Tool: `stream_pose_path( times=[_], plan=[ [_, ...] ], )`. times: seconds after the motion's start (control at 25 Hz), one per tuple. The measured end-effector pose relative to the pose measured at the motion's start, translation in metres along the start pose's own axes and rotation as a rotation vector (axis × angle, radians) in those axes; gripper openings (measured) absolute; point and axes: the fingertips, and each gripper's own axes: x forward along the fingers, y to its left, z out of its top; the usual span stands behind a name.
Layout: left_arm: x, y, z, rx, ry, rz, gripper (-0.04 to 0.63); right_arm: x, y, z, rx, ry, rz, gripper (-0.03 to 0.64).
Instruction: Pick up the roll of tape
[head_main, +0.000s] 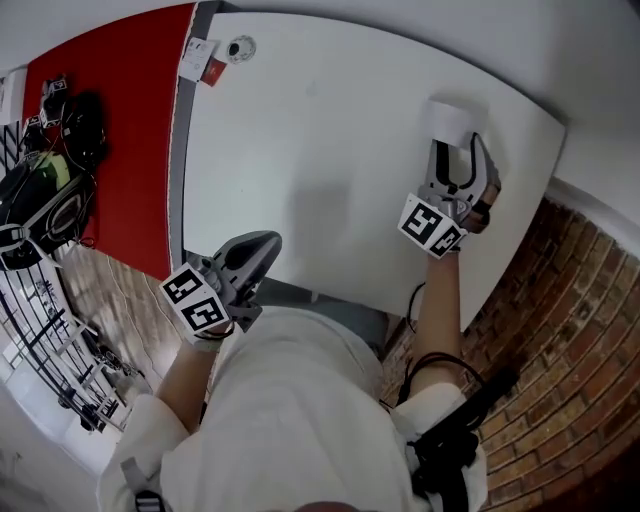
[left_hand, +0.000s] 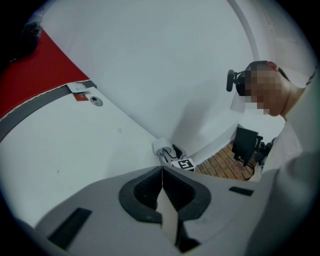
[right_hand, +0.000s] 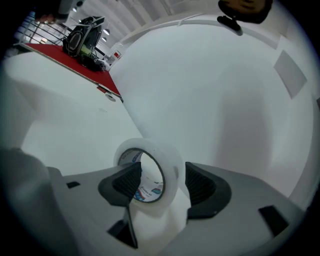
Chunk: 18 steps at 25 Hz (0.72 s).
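Right claw (right_hand: 159, 181): you are holding it wide, straddling the upright roll of tape (right_hand: 172, 167) without clamping.
Left claw (left_hand: 162, 190): you are holding it closed, empty.

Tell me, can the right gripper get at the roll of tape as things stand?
Probably yes: the right gripper has its jaws apart, the roll of tape upright between them, nothing in the way.

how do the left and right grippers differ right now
The left gripper has its jaws together, nothing between them; the right gripper has them wide apart, the roll of tape upright between them. The left gripper is at the table's near edge, the right gripper near its far right corner. Both are grey and carry a marker cube.
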Motion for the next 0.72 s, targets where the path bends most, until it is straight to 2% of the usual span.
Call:
stream_pose_path(
  times=[0.44,0.72],
  plan=[
    [0.017,0.013,-0.031,-0.073,0.009,0.010,0.009,0.046,-0.011,0.004,-0.064,-0.032,-0.093,0.261],
    [0.016,0.015,-0.046,-0.084,0.020,0.008,0.009,0.055,-0.027,0.011,-0.069,-0.066,-0.155,0.256]
  ],
)
